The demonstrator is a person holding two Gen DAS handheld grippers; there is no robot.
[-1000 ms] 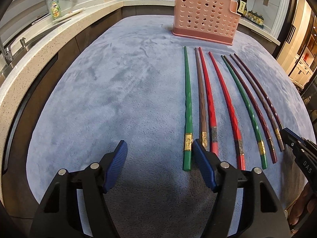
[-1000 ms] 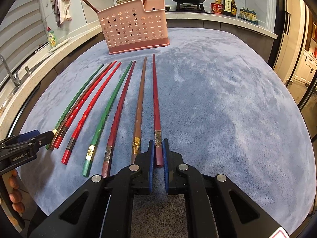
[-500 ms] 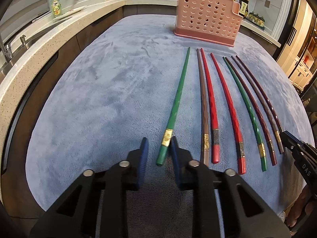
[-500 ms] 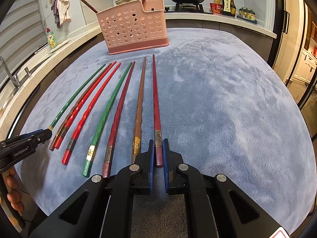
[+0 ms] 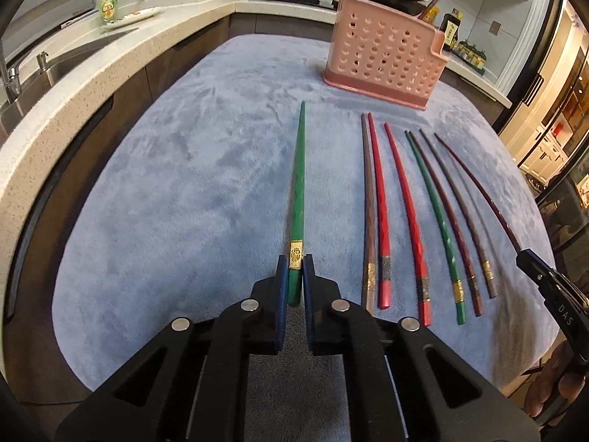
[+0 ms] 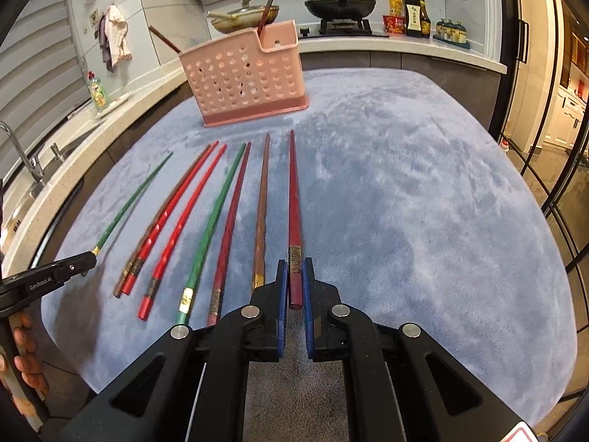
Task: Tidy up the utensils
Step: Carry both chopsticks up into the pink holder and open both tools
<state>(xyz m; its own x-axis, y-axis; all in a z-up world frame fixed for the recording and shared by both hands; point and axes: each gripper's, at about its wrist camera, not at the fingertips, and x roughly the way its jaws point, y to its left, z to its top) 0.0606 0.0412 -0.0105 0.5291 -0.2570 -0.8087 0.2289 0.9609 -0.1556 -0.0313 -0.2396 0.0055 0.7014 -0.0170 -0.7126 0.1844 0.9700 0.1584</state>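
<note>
My left gripper (image 5: pixel 295 263) is shut on the thick end of a green chopstick (image 5: pixel 297 199) and holds it above the blue cloth, tip toward the pink perforated utensil holder (image 5: pixel 386 51). My right gripper (image 6: pixel 295 267) is shut on the thick end of a dark red chopstick (image 6: pixel 294 199), also lifted and pointing at the holder (image 6: pixel 243 77). Several chopsticks lie side by side on the cloth between the grippers: brown (image 5: pixel 368 199), red (image 5: pixel 405 199), green (image 6: pixel 213 228), maroon (image 6: pixel 230 232). The holder holds a couple of chopsticks.
The blue cloth (image 6: pixel 423 202) covers the table. A stone counter (image 5: pixel 92 73) with a sink and a dish soap bottle (image 5: pixel 108 0) runs along the left. Pans on a stove stand behind the holder. Glass doors are at the right.
The left gripper closed on the green chopstick and lifted it away from the row. The right gripper lifted the dark red chopstick off the cloth.
</note>
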